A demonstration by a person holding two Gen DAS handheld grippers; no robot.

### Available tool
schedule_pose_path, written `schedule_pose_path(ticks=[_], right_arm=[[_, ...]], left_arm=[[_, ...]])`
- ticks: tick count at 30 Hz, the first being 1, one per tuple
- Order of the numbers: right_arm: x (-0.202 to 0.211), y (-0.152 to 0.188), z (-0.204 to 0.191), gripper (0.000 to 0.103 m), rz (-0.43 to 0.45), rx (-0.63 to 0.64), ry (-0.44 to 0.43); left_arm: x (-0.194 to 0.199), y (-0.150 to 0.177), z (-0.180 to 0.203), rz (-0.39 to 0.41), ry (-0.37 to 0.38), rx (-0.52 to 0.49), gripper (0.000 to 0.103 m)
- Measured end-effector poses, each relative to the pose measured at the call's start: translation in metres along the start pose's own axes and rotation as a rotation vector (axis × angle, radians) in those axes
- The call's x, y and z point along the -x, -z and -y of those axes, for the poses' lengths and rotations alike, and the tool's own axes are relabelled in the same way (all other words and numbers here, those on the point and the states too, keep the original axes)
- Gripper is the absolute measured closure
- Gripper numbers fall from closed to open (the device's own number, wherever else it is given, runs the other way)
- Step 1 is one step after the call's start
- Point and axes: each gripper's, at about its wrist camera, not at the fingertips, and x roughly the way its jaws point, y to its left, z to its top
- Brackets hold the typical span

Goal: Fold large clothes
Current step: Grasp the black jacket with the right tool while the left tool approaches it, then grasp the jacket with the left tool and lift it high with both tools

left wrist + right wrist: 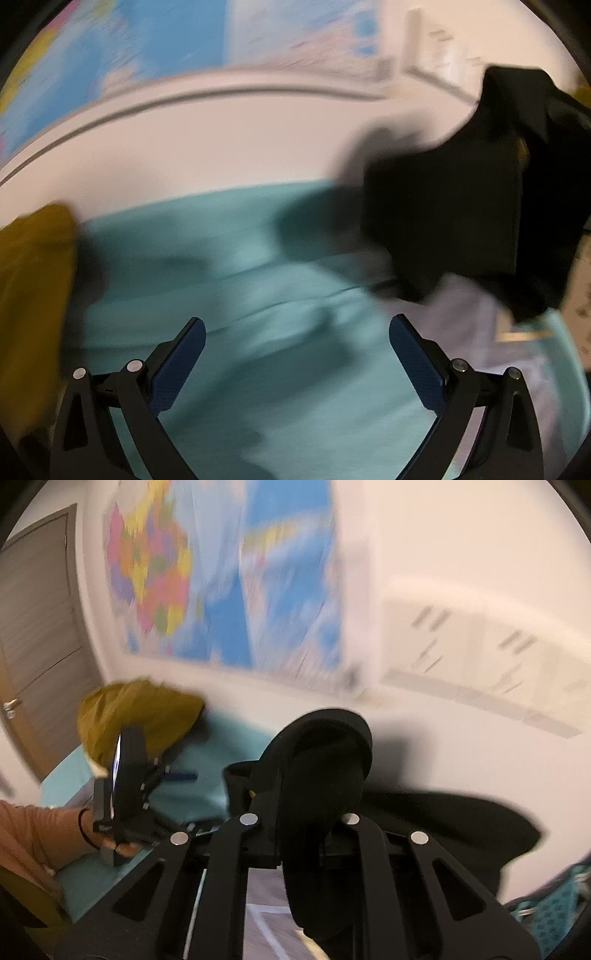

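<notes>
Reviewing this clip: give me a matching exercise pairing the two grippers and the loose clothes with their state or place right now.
Things:
1. left gripper
2. right gripper
3. black garment
4. mustard garment

States:
A. bunched at the far end of the teal sheet
B. jaws open, nothing between them
C. lifted, hanging in a grip
D. shut on dark cloth

Pairs: 1-B, 2-D, 3-C, 4-A

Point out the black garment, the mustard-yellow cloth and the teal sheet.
black garment (325,775): right wrist view, on the bunched fold clamped in the right gripper.
mustard-yellow cloth (147,709): right wrist view, on the middle of the crumpled heap.
teal sheet (258,258): left wrist view, on the flat spread ahead of the fingers.
</notes>
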Motion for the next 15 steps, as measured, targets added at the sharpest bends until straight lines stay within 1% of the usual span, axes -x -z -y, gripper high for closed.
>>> schedule_pose_path(ticks=[2,3,5,6,7,8,9,11,12,13,14,15], right_arm=[[0.024,0.0,0.005,0.091,0.035,-0.017,0.034],[0.035,0.001,0.008,0.091,0.049,-0.023,0.038],[0.051,0.006,0.014,0.091,0.061,-0.028,0.061],[0.056,0.009,0.017,0.091,0.066,-0.042,0.057],[0.057,0.01,0.019,0.091,0.068,-0.049,0.054],[0.058,0.013,0.019,0.091,0.066,-0.052,0.047],[0.058,0.016,0.02,0.091,0.063,-0.055,0.037],[0.055,0.023,0.016,0.091,0.052,-0.056,0.018],[0.054,0.026,0.016,0.091,0.046,-0.057,0.014],[0.052,0.031,0.017,0.091,0.038,-0.062,0.013],[0.051,0.037,0.018,0.09,0.029,-0.064,0.004],[0.045,0.043,0.018,0.089,0.006,-0.062,-0.004]], left_arm=[[0.007,-0.005,0.016,0.047,0.075,-0.064,0.007],[0.009,-0.007,0.024,0.063,0.097,-0.097,0.007],[0.01,-0.012,0.043,0.111,0.117,-0.16,0.007],[0.006,-0.017,0.055,0.127,0.14,-0.199,0.007],[0.001,-0.021,0.061,0.132,0.143,-0.221,0.007],[-0.01,-0.028,0.069,0.134,0.129,-0.242,0.007],[-0.02,-0.034,0.07,0.122,0.124,-0.238,0.007],[-0.042,-0.046,0.073,0.089,0.16,-0.213,0.008],[-0.054,-0.052,0.074,0.073,0.19,-0.199,0.022],[-0.063,-0.055,0.075,0.054,0.214,-0.188,0.054],[-0.072,-0.058,0.076,0.021,0.247,-0.182,0.072],[-0.08,-0.06,0.076,-0.012,0.263,-0.172,0.095]])
